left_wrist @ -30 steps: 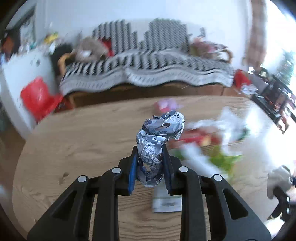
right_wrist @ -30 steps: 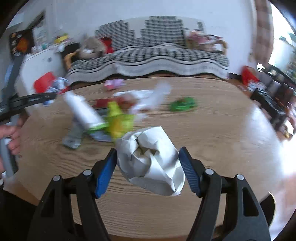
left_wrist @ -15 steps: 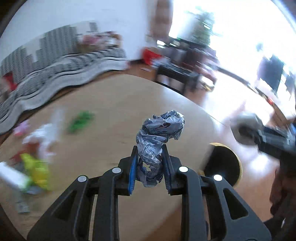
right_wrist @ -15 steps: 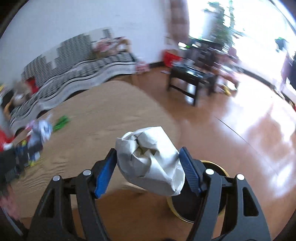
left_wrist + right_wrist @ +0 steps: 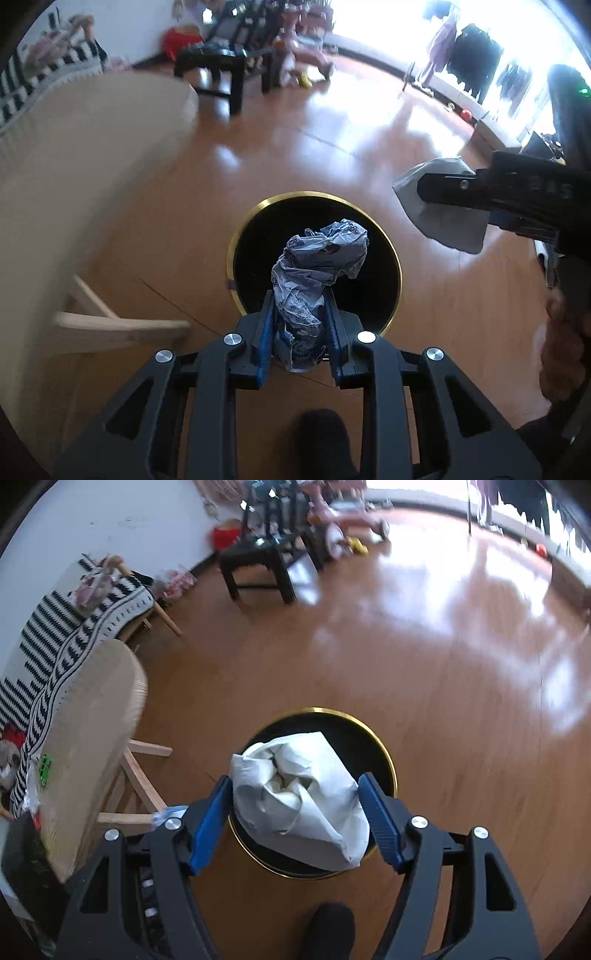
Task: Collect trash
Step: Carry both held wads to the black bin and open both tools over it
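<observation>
The wooden worktop (image 5: pixel 74 155) edges the left of both views. The left gripper (image 5: pixel 300 332) has its fingers narrowed onto a crumpled blue-grey wrapper (image 5: pixel 314 273), above the gold-rimmed black bin (image 5: pixel 236 236) on the floor. The right gripper (image 5: pixel 295 808) has its fingers spread wide around a crumpled white paper ball (image 5: pixel 299 797), over that same bin.
</observation>
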Action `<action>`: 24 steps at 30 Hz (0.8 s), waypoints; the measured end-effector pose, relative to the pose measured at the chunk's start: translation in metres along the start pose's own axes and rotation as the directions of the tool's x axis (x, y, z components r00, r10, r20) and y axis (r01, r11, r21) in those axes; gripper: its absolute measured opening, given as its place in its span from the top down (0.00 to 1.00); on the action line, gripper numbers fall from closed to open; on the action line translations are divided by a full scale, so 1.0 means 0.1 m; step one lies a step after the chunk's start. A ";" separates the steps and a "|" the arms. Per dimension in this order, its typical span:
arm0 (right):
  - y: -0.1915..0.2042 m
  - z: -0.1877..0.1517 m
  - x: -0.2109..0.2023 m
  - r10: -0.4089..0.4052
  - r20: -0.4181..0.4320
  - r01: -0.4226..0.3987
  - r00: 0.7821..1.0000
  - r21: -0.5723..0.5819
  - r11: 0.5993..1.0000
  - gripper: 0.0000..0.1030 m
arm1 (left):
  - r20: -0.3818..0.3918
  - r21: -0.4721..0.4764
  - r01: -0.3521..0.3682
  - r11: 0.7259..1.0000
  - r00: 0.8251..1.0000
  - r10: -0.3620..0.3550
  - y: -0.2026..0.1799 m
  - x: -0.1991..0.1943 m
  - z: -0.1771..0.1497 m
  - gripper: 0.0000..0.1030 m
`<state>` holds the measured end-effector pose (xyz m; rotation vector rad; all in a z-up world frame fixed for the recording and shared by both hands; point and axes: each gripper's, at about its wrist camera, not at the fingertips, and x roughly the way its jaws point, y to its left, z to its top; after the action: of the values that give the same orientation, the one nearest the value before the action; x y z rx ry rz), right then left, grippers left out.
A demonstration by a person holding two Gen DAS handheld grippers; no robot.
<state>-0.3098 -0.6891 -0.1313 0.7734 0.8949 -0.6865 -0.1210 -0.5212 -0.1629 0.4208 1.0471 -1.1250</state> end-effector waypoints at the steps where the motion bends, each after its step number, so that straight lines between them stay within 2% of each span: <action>1: -0.04 -0.01 0.03 0.002 -0.010 -0.002 1.000 0.007 1.000 0.33 | -0.013 -0.008 0.010 1.000 1.000 -0.010 -0.01 0.07 0.00 0.76; 8: -0.05 0.10 0.21 0.011 -0.031 -0.010 0.999 0.028 1.000 0.32 | -0.046 -0.020 0.014 1.000 0.999 -0.014 -0.07 0.51 0.10 0.76; 18: -0.06 0.14 0.25 0.013 -0.025 -0.012 1.000 0.057 0.998 0.32 | -0.028 -0.036 0.041 0.998 0.999 -0.042 -0.15 0.53 0.20 0.76; 19: -0.06 0.15 0.24 0.009 -0.022 -0.008 1.000 0.061 0.998 0.30 | -0.026 -0.035 0.046 0.998 0.999 -0.047 -0.16 0.52 0.20 0.70; 20: -0.07 0.15 0.23 0.011 -0.020 -0.009 1.000 0.066 0.998 0.29 | -0.022 -0.032 0.045 0.998 0.999 -0.046 -0.17 0.52 0.19 0.55; 22: -0.06 0.14 0.18 0.010 -0.003 -0.009 1.000 0.079 0.997 0.26 | -0.003 -0.028 0.041 0.999 0.999 -0.041 -0.17 0.48 0.17 0.37; 24: -0.04 0.16 0.13 0.012 0.010 -0.013 1.000 0.083 0.996 0.22 | 0.014 -0.019 0.036 0.999 0.999 -0.035 -0.18 0.42 0.17 0.35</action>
<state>-0.3004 -0.7067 -0.1379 0.8486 0.8565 -0.7197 -0.1274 -0.5635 -0.1866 0.3803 1.0562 -1.1471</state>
